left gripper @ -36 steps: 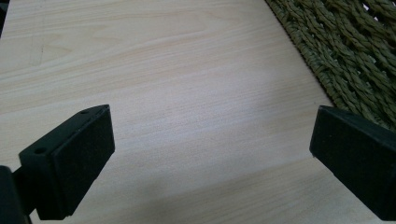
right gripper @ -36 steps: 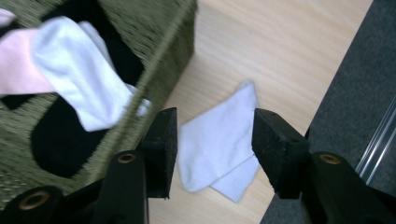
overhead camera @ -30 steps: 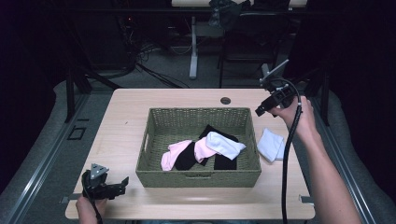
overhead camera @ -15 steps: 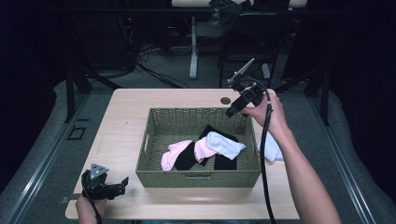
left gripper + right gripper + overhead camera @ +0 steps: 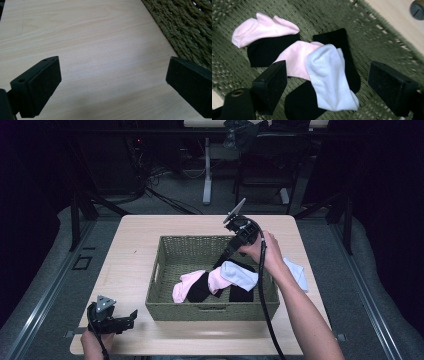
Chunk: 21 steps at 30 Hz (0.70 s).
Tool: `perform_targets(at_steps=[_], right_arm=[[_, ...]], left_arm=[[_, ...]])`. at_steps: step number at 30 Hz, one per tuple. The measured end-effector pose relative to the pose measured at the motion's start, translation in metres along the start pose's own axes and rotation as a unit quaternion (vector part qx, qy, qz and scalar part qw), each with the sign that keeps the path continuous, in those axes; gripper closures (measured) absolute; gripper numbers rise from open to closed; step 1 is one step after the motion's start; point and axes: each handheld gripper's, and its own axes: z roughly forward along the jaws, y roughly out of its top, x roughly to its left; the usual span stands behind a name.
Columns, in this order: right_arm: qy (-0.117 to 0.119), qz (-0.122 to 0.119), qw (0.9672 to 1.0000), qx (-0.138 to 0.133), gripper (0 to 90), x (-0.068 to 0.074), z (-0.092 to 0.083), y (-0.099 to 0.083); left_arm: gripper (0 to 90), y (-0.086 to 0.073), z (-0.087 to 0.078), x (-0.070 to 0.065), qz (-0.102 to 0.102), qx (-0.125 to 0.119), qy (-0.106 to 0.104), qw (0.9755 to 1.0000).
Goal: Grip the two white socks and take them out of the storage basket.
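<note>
Your right gripper (image 5: pixel 327 82) hangs over the wicker basket (image 5: pixel 165 265), its jaws just opened and wide apart astride the white sock (image 5: pixel 328 77) — not pressing it. The sock lies atop pink and black socks. Your left gripper (image 5: pixel 110 85) rests open on the table (image 5: pixel 100 37).

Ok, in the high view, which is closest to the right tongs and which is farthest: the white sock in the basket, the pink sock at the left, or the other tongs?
1. White sock in the basket, just below the right tongs.
2. Pink sock, farther left in the basket.
3. Left tongs, on the table's near left corner.
</note>
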Motion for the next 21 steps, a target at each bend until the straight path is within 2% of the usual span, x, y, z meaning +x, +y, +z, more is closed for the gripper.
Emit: perform_targets(at_steps=[1,2,3,8,12,21], right_arm=[[0.0,0.0,1.0,0.0,16.0,0.0,0.0,0.0],[-0.001,0.002,0.9999,0.011,16.7,0.0,0.011,0.0],[-0.001,0.002,0.9999,0.011,16.7,0.0,0.011,0.0],[0.003,0.008,0.9994,0.034,20.4,-0.003,0.038,-0.002],[0.005,0.012,0.999,0.041,20.9,-0.003,0.054,-0.004],[0.004,0.014,0.9981,0.06,24.8,-0.002,0.076,-0.006]], left_arm=[[0.0,0.0,0.0,0.0,0.0,0.0,0.001,1.0],[0.0,0.0,-0.001,0.0,0.0,0.0,0.0,1.0],[0.0,0.0,-0.001,0.0,-0.001,0.001,0.0,1.0],[0.0,0.0,0.0,0.001,0.001,0.001,0.001,1.0],[0.0,0.0,0.0,0.001,0.0,0.001,0.0,1.0],[0.0,0.0,0.0,0.001,0.0,0.001,0.0,1.0]])
